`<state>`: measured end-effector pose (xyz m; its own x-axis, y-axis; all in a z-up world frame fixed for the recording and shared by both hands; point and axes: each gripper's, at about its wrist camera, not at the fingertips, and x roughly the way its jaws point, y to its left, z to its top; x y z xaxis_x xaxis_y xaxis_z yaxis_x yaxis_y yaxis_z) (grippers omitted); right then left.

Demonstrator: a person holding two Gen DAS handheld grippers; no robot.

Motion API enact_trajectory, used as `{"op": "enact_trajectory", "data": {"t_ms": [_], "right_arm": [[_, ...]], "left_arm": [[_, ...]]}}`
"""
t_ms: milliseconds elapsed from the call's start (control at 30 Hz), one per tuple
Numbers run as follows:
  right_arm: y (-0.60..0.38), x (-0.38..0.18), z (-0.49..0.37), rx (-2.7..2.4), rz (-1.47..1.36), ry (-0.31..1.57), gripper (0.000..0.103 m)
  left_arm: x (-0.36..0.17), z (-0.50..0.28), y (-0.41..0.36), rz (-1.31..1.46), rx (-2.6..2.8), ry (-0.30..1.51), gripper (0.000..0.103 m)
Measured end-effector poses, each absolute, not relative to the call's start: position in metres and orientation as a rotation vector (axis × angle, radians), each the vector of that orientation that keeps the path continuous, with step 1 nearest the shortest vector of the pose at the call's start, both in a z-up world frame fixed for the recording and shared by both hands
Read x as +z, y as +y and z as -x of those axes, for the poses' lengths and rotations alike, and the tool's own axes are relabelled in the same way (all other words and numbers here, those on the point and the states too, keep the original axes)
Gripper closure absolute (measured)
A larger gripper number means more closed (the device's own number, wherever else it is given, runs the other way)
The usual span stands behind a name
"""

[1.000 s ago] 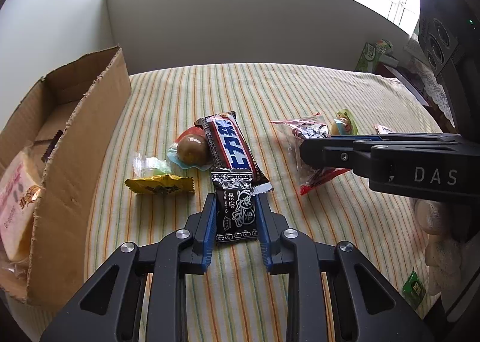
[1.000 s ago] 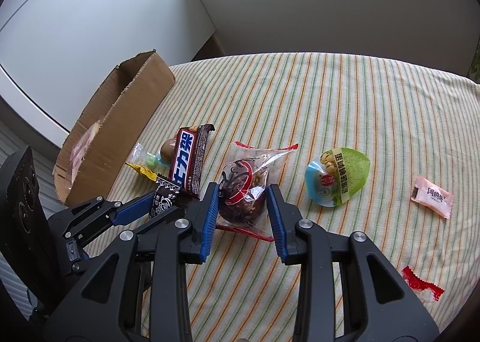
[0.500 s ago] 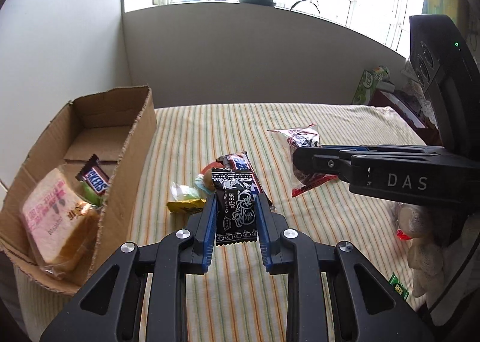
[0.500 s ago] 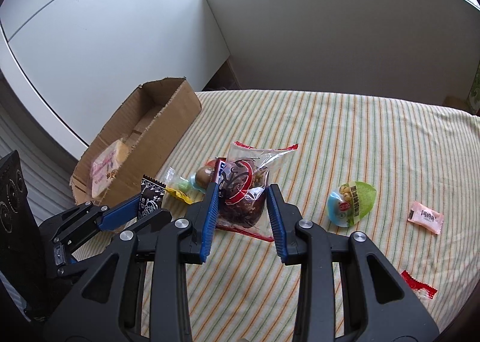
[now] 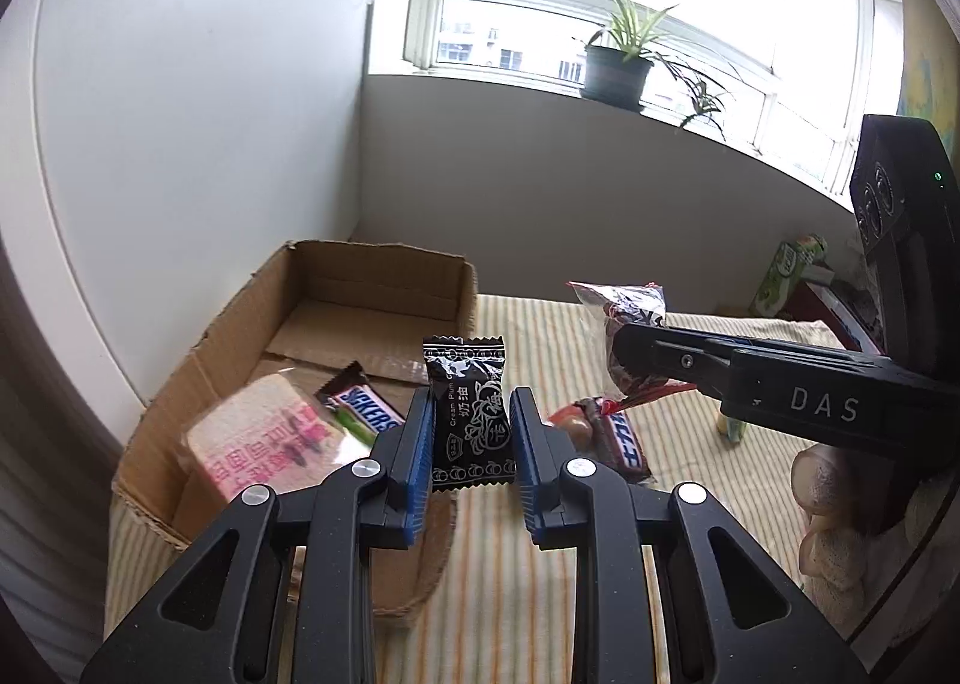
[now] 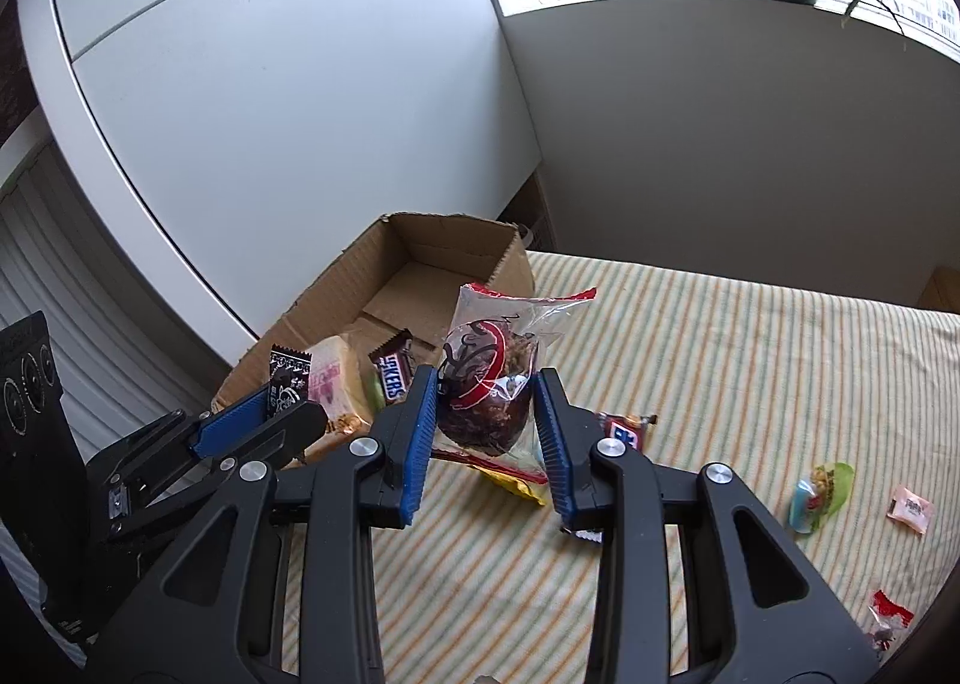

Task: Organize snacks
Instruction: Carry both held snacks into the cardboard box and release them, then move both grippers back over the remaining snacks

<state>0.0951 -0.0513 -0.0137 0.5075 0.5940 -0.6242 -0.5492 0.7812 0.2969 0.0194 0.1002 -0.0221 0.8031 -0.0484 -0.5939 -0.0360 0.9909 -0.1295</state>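
Clamped between the blue pads of the left gripper point(image 5: 471, 432) is one black plum candy packet point(image 5: 472, 414), held upright and clear of the striped tablecloth point(image 6: 750, 360), right at the near rim of the cardboard box point(image 5: 384, 288). One clear bag of dark dried fruit point(image 6: 489, 384) is gripped in the right gripper point(image 6: 486, 414), its red-edged top sticking up above the pads, and it is carried in the air just beside the box's corner. Both grippers are seen side by side, each closed on its own snack.

Inside the box, three items are counted: one pink-labelled bread pack point(image 5: 258, 438), one Snickers bar point(image 5: 363, 405), and one small green piece point(image 5: 351, 423) wedged between them, too hidden to be named.

On the cloth, more snacks are counted from the right wrist view: one blue-and-red chocolate bar point(image 6: 624, 429) and one yellow wrapper point(image 6: 516, 483) partly covered by the right gripper, one green-and-blue egg-shaped pack point(image 6: 819, 489), one pink sachet point(image 6: 911, 507), and one red-and-white wrapper point(image 6: 891, 615) at the cloth's edge. One brown egg snack point(image 5: 573, 426) is made out beside the chocolate bar in the left wrist view.

Two potted plants point(image 5: 621, 63) are counted on the window sill.
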Motion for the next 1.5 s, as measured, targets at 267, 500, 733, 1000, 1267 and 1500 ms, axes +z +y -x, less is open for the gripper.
{"op": "enact_trajectory", "data": {"t_ms": [267,500,733,1000,1267,1500], "right_arm": [[-0.005,-0.013,-0.101,0.738,-0.032,0.772,0.069],[0.021,-0.028,-0.114,0.751,-0.029,0.8,0.069],[0.041,-0.035,-0.117,0.76,-0.012,0.815,0.062],[0.029,-0.03,-0.117,0.73,-0.044,0.8,0.044],[-0.008,-0.021,-0.107,0.686,-0.022,0.786,0.044],[-0.071,-0.015,-0.105,0.597,-0.032,0.766,0.044]], "left_arm": [[-0.027,-0.018,0.136,0.171,0.043,0.647,0.08],[-0.032,-0.02,0.156,0.191,0.08,0.656,0.08],[-0.038,-0.02,0.162,0.199,0.091,0.673,0.079],[-0.033,-0.017,0.164,0.215,0.102,0.65,0.051],[-0.029,-0.016,0.149,0.212,0.077,0.637,0.051],[-0.026,-0.019,0.119,0.18,0.014,0.634,0.051]]}}
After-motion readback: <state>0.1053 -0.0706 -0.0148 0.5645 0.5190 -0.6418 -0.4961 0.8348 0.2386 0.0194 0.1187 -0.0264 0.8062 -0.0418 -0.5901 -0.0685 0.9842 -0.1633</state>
